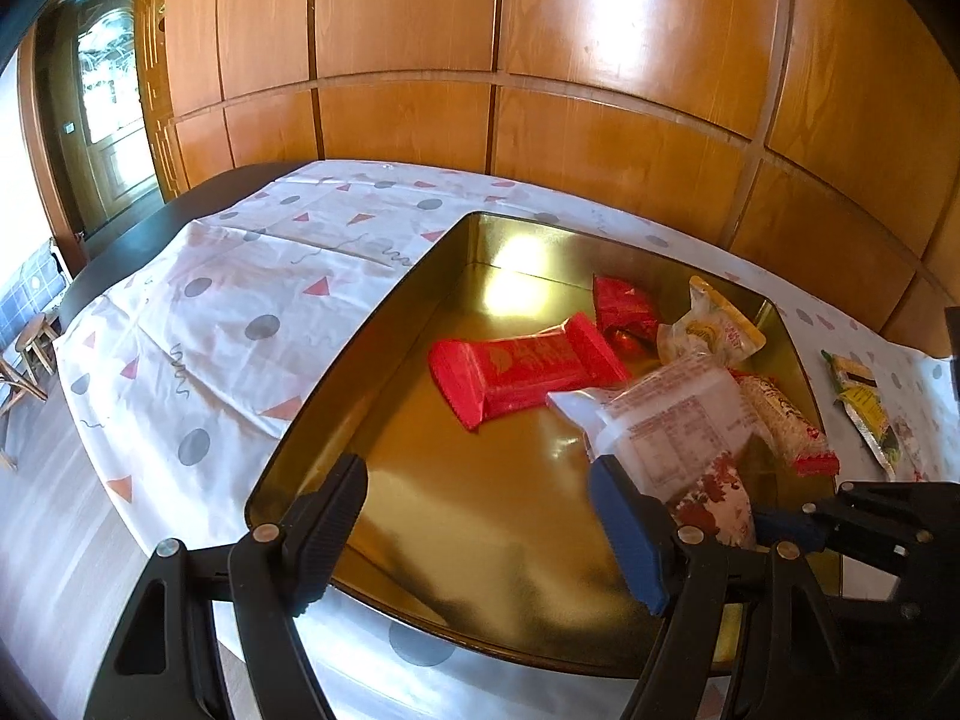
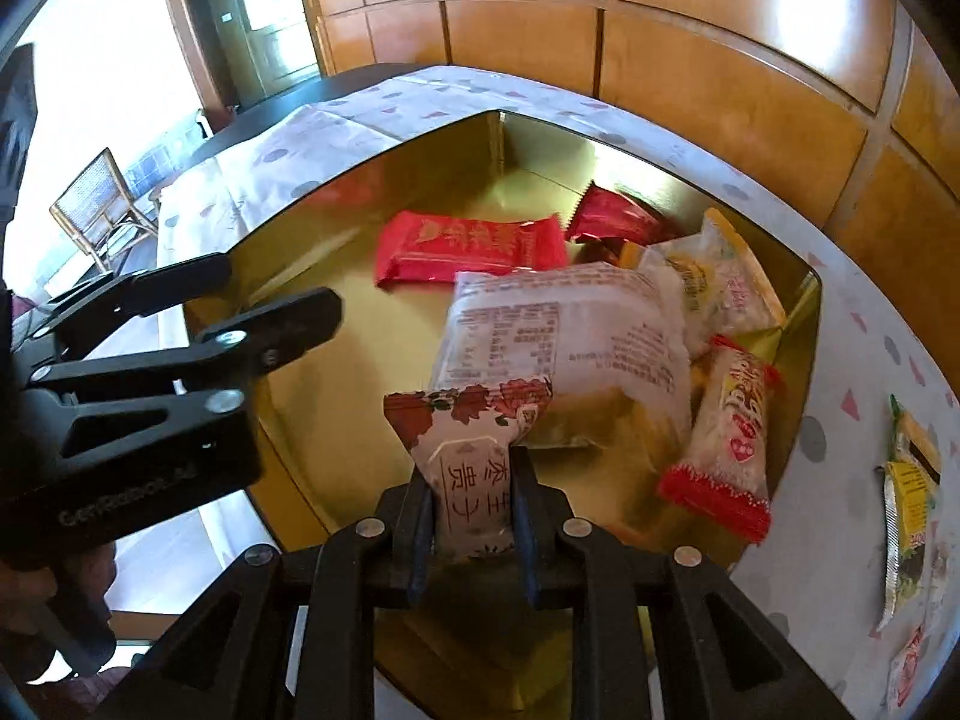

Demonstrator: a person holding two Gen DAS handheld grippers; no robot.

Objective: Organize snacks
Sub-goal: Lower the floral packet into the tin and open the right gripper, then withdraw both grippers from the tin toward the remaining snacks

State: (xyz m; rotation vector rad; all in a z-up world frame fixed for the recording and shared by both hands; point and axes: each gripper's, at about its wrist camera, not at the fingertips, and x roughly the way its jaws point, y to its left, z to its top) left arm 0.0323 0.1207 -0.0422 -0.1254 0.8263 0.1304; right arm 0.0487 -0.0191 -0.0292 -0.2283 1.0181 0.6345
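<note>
While the right gripper (image 2: 471, 516) is clenched on the near end of a white snack packet (image 2: 558, 348) with a red floral band, the packet hangs over the gold tin (image 2: 300, 414), its long axis running away from the fingers toward the tin's far right corner, the printed back face turned up. The pinched end carries dark characters on white. In the left wrist view the same packet (image 1: 678, 432) crosses the tin's right half, slanting from the blue-padded fingers (image 1: 630, 540) up toward the far left.

The left gripper (image 1: 480, 540) is released, its jaws spread wide with nothing between them, poised over the tin's near edge.

Inside the tin lie a long red wrapper (image 1: 522, 369), its length set across the tin, a smaller dark red packet (image 1: 624, 306) in the far corner, a yellow-and-white pouch (image 1: 714, 330), and a rice-cracker bar (image 1: 786, 426) with red crimped ends pointing toward the near right. A green-yellow sachet (image 1: 864, 414) lies outside on the patterned tablecloth (image 1: 240, 300), right of the tin.
</note>
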